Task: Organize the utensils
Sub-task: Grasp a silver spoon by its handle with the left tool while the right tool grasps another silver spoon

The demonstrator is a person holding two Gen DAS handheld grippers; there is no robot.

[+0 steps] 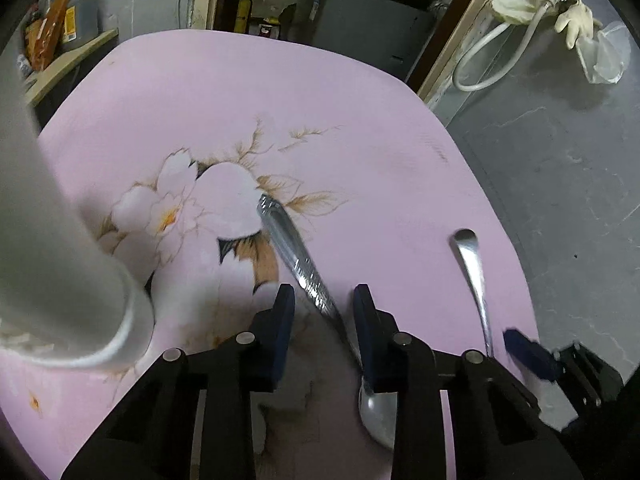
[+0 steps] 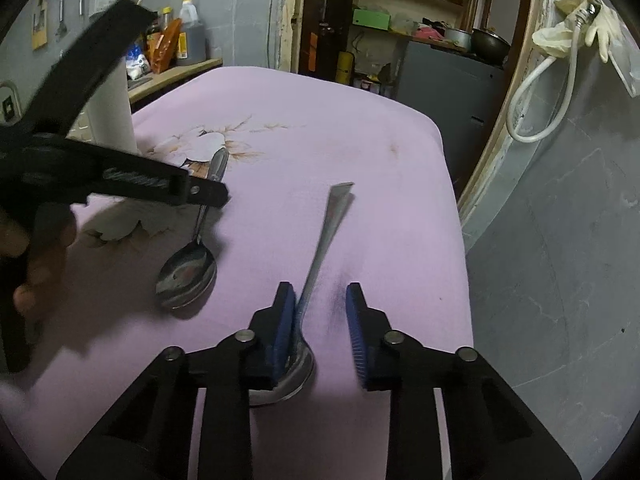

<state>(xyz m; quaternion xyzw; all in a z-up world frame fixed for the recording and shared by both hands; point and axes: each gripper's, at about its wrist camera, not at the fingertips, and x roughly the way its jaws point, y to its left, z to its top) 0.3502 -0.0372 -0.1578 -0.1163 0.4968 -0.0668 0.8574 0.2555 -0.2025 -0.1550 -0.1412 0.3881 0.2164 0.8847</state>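
We could read no brand or writing anywhere: the yellow labels on the dark bottle (image 2: 191, 36) and the orange packet (image 2: 163, 46) on the wooden shelf (image 2: 176, 74) were too small and blurred to make out.

Two steel spoons lay on the pink floral tablecloth (image 1: 360, 128). The patterned-handle spoon (image 1: 296, 256) had a ribbed, glinting handle angled toward the printed white flower, its bowl near the camera; in the right wrist view its bowl (image 2: 187, 278) showed shiny and face up. The plain spoon (image 2: 326, 232) had a smooth, flat handle that flared to a squared end, and its bowl sat under the right tool.

The left gripper (image 1: 324, 308) stood over the patterned-handle spoon with its jaws partly apart; the handle ran between the blue pads (image 1: 366, 320), closer to the right one, and we could not see either pad pressing on it. The right gripper (image 2: 320, 312) also had its jaws partly apart: the plain spoon's neck lay against the left blue pad (image 2: 285, 320), while the other pad stood clear of it, so nothing was clamped.

A white cylinder (image 1: 52, 264) stood at the left of the cloth, and a pale rubber glove (image 1: 560, 8) hung with a white hose (image 1: 484, 60) on the grey wall.
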